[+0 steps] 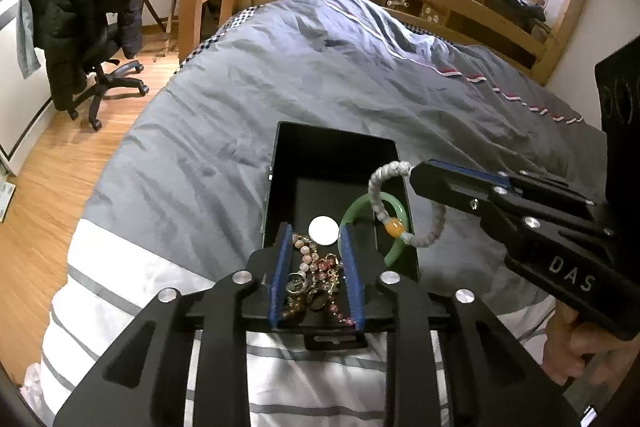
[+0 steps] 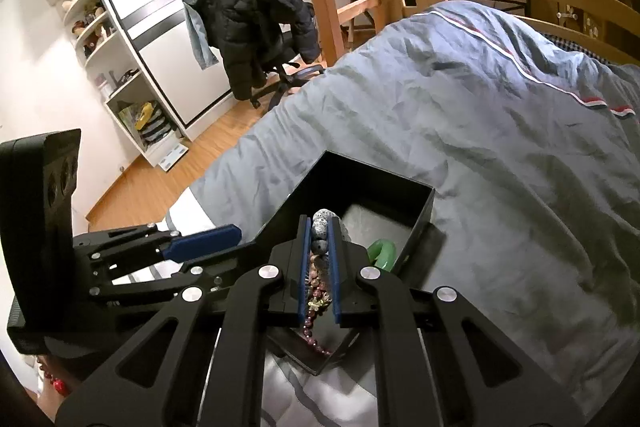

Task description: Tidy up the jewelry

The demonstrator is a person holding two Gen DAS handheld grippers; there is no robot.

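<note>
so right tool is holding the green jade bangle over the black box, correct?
No. The right tool grips the grey-white braided cord bracelet, not the green jade bangle, which lies inside the black box. Left wrist view shows it.

Black box (image 1: 280, 163) lying on grey duvet (image 1: 248, 99) (white stripes nearing its close end); green bangle (image 1: 360, 211), speckled grey-white cord bracelet (image 1: 390, 171) showing one amber bead (image 1: 394, 227), pink beads (image 1: 316, 263).

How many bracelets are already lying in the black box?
At least 2: green jade bangle at the right wall; pink beaded bracelet in the near pile, where others may be tangled. Grey woven bracelet hangs from the right gripper.
</note>
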